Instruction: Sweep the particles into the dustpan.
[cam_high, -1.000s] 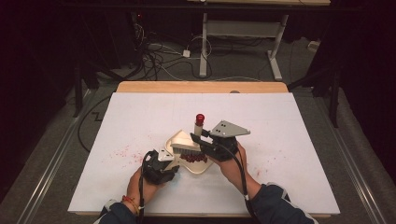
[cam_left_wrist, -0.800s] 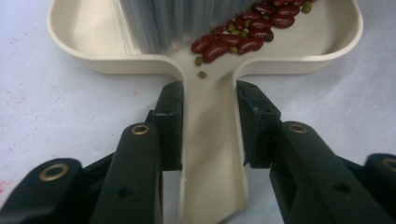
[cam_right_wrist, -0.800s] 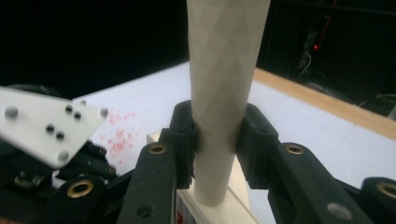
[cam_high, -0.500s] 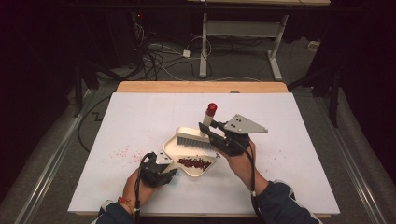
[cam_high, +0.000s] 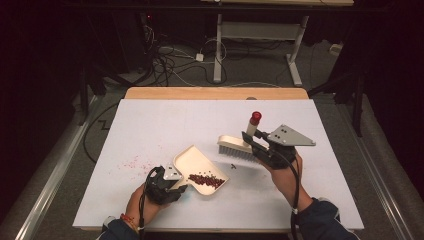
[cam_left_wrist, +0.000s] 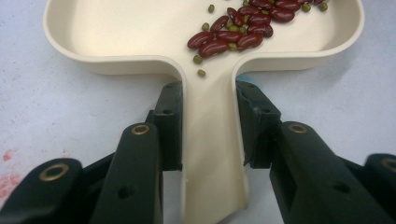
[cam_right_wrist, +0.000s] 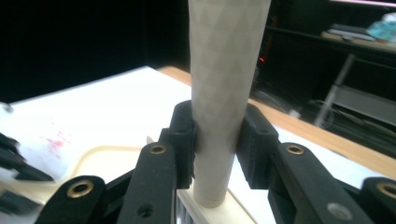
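Brush (cam_high: 239, 148) and dustpan (cam_high: 200, 171) stand apart in the high view: your right gripper (cam_high: 256, 145) holds the brush off to the right of the pan and a little farther up the table, its red-capped handle (cam_high: 253, 124) upright, bristles facing down. Your left gripper (cam_high: 172, 186) holds the pan's stem at the near side. The pan's long axis runs from that stem diagonally away to the left, and the beans (cam_high: 206, 179) lie piled in its right, near corner. A faint red smear (cam_high: 131, 163) marks the table (cam_high: 150, 120) to the pan's left. I judge that any further sweep has to travel leftward from the brush toward the pan, so the right hand is the one to move.

Left gripper view: your left jaws are clamped on the pan's narrow stem (cam_left_wrist: 210, 140), one pad on each flank. The stem points straight ahead, with red and small green beans (cam_left_wrist: 238, 32) resting in the tray just past its neck.

Right gripper view: your right jaws squeeze the brush's pale handle (cam_right_wrist: 224, 93) low down, just above the brush back. The handle rises vertically between them, and the pan's rim (cam_right_wrist: 102, 154) lies down to the left.
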